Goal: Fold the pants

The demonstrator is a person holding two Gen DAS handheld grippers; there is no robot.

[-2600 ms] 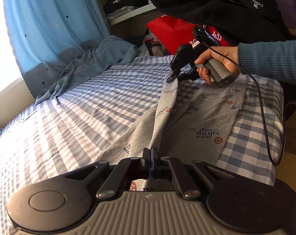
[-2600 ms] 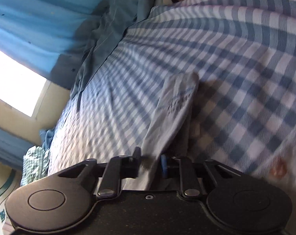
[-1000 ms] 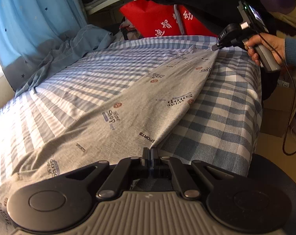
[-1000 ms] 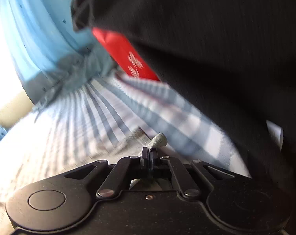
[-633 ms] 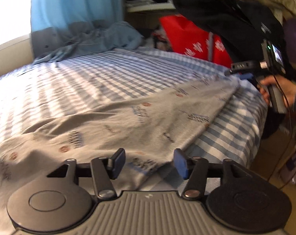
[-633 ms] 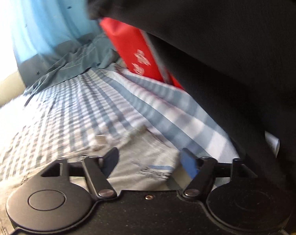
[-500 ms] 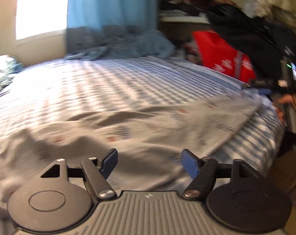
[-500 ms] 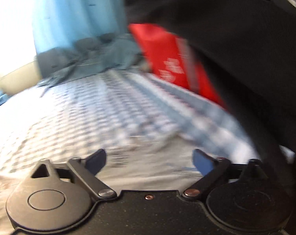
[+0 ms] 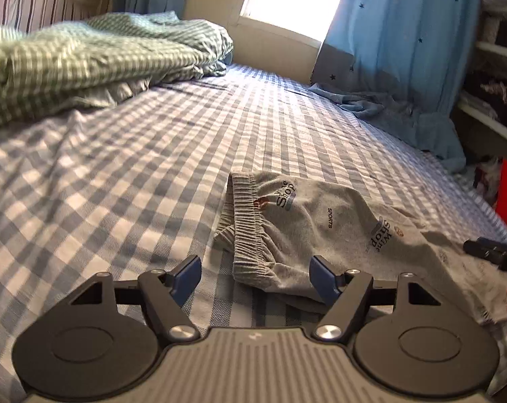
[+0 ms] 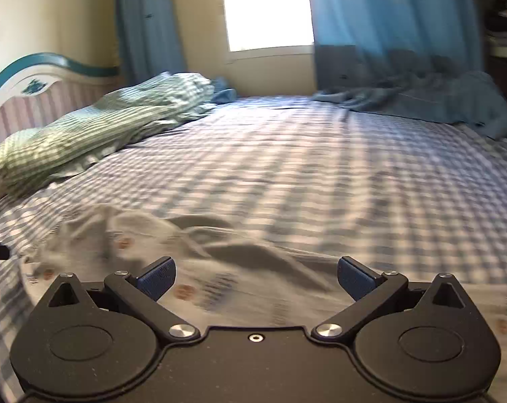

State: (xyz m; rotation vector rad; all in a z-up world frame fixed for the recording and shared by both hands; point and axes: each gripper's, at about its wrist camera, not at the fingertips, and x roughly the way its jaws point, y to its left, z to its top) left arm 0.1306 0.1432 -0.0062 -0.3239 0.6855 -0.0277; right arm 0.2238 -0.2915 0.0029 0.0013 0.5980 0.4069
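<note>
Two views cover the same bed from different spots. From the left wrist, the pants are sharp: grey, printed with "Wine Shop" and "SPORTS", lying on the checked sheet with the ribbed waistband nearest the camera and the legs running off to the right. The left gripper hovers over that waistband with its jaws apart and closing a little; the cloth lies below them, not pinched. At the right edge of this view a dark piece of the right gripper shows.

From the right wrist, the pants are only a blurred grey ridge across the sheet, print unreadable. The right gripper stands wide apart above that cloth, gripping nothing. This view alone shows the headboard curve in full and the window straight ahead. Both show the green checked quilt and blue curtain.
</note>
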